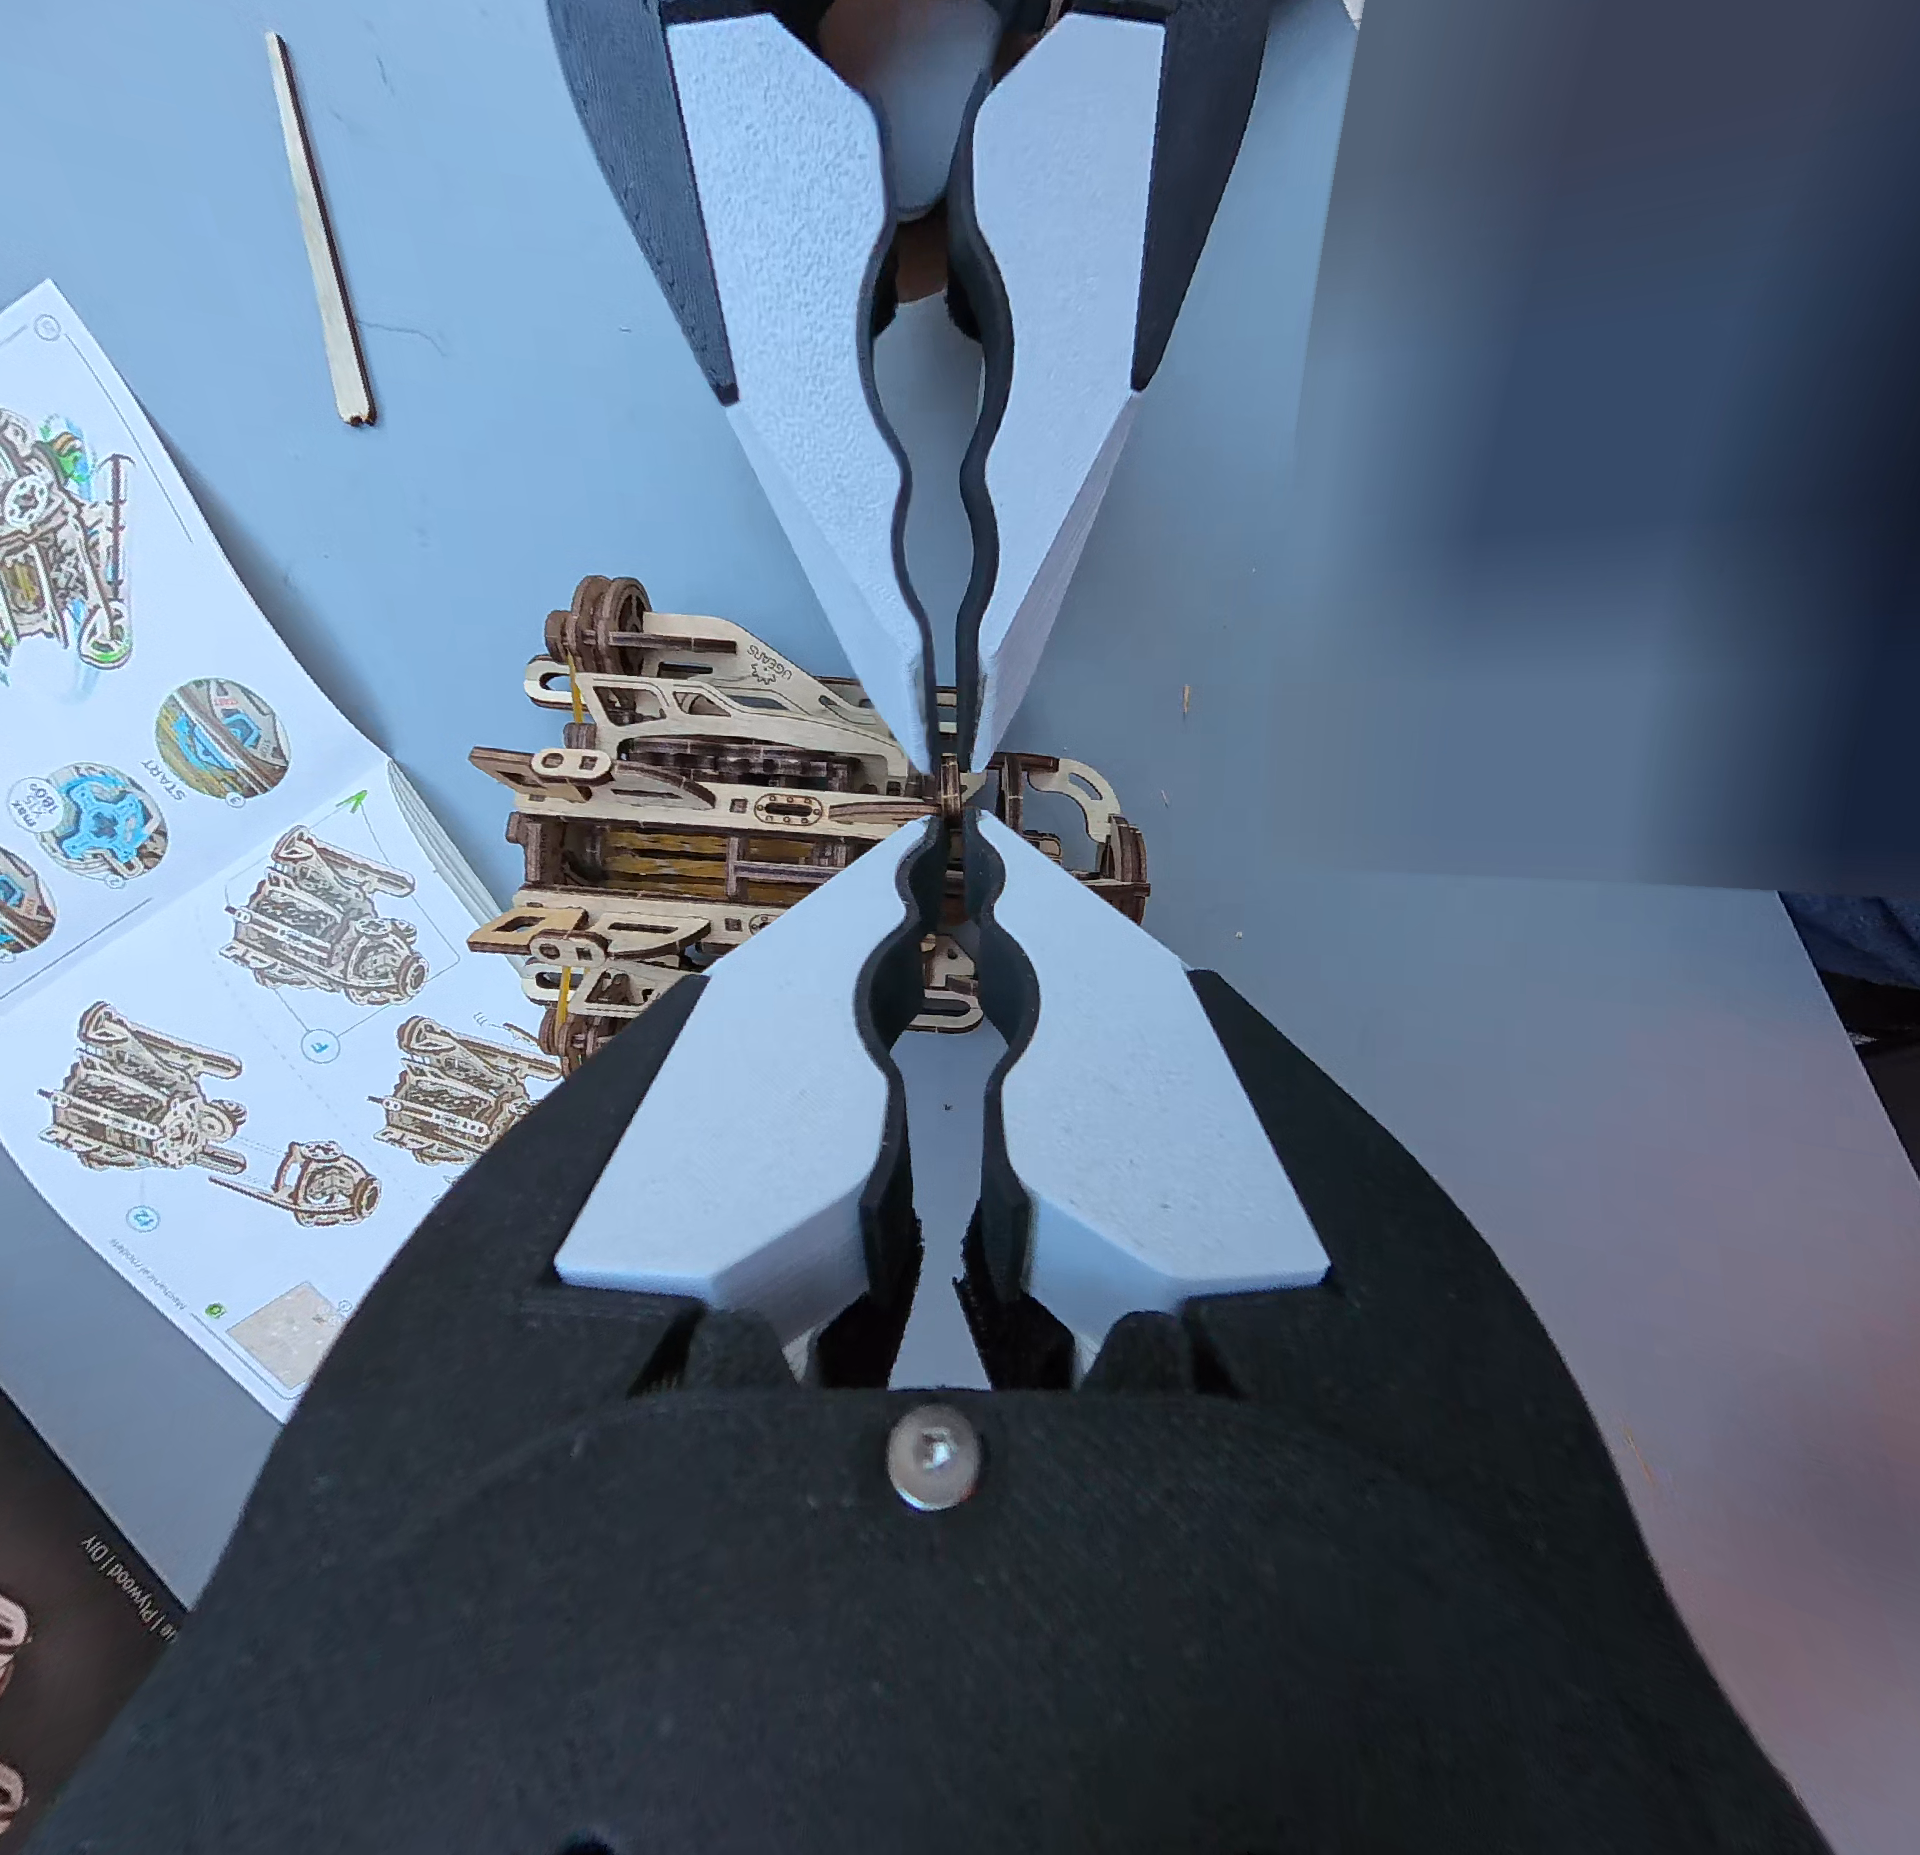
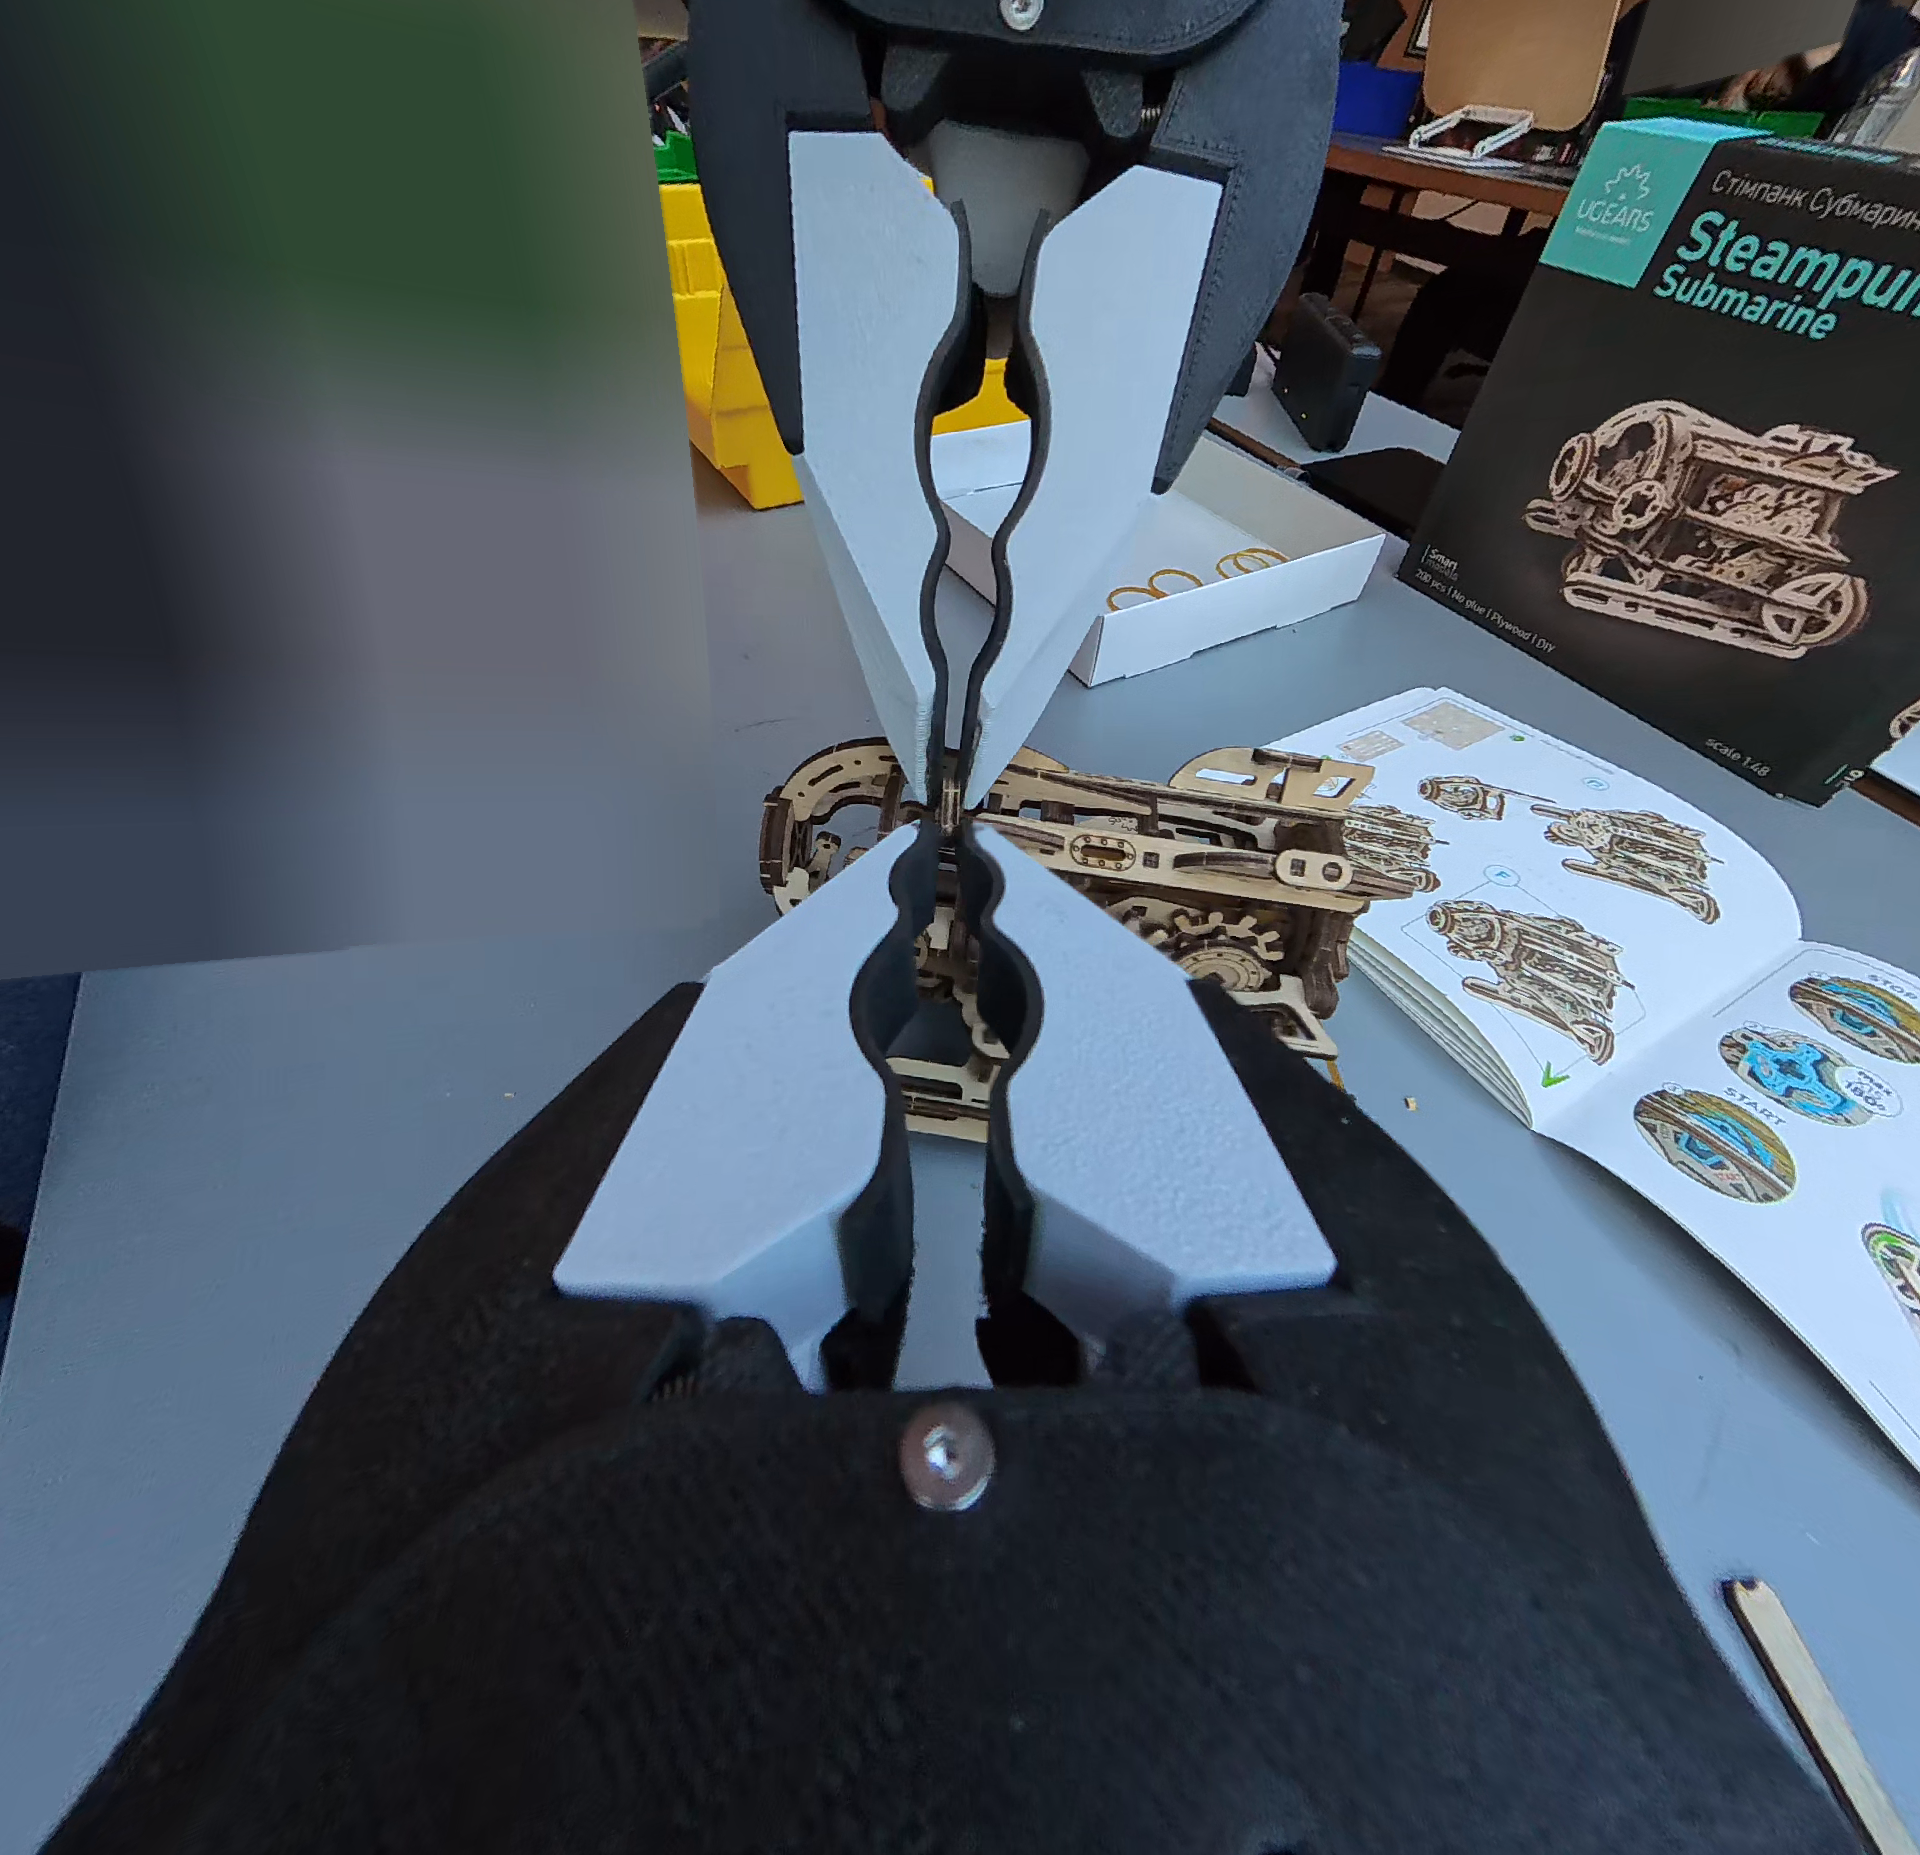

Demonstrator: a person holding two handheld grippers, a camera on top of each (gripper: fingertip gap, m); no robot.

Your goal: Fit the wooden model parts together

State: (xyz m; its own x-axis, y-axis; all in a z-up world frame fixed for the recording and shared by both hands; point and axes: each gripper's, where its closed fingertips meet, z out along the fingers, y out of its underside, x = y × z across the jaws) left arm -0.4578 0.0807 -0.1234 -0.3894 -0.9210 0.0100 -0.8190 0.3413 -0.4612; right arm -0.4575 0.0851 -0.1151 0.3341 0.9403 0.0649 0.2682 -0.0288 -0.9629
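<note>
A half-built wooden model (image 1: 727, 829) lies on the grey table (image 1: 1455, 1078); it also shows in the right wrist view (image 2: 1143, 870). My two grippers face each other tip to tip above it. My left gripper (image 1: 948, 834) and my right gripper (image 2: 948, 841) are both shut on one small wooden part (image 1: 948, 789), also seen in the right wrist view (image 2: 948, 806). The right gripper comes in from the top of the left wrist view (image 1: 948, 737), and the left gripper from the top of the right wrist view (image 2: 948, 766). The part hangs just over the model's middle; whether it touches the model is hidden.
An open instruction booklet (image 1: 208, 922) lies beside the model, also in the right wrist view (image 2: 1610, 974). A thin wooden stick (image 1: 317, 226) lies on the table. A dark kit box (image 2: 1714, 434), a white tray (image 2: 1247, 621) with rubber bands and a yellow bin (image 2: 727, 371) stand behind.
</note>
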